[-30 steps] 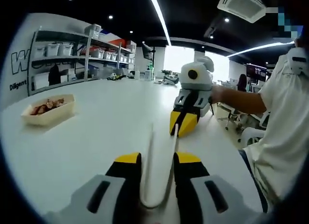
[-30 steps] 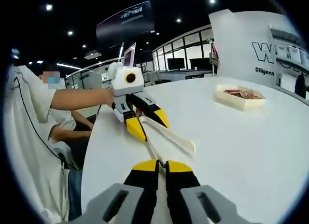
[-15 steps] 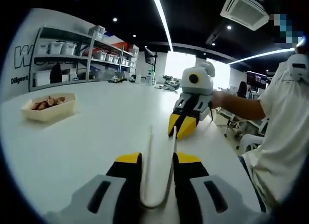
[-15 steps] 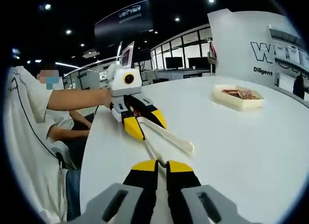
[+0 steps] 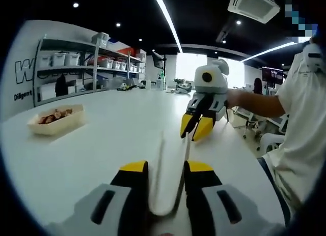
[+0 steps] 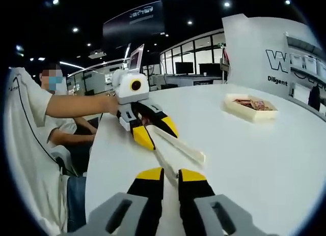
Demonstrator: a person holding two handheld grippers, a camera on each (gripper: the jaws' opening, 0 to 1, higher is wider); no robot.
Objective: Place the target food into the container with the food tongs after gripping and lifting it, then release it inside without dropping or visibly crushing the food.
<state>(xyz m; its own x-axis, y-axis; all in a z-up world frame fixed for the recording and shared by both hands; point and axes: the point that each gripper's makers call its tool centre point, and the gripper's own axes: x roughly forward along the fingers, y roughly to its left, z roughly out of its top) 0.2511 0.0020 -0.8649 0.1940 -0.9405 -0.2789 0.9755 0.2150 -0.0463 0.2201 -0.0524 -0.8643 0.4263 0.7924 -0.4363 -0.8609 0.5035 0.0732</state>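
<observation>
Left tongs (image 5: 165, 167) clamped on the hinge end of the white food tongs (image 5: 172, 159), holding them low over the counter (image 5: 102, 144) with both arms pointing forward. Right tongs (image 6: 170, 175) now slightly parted where half a second ago shut, astride the tip of one arm of the food tongs; cannot tell whether actually touching it. Probably adjusting or steadying the tool rather than starting a pick. Reddish-brown food pieces (image 6: 249, 101) lying in a shallow beige tray (image 6: 239, 110), well apart from both tongs and untouched. Nothing gripped or lifted yet, so task barely begun. Next: reach across to the tray, with a gentle squeeze to avoid crushing.
</observation>
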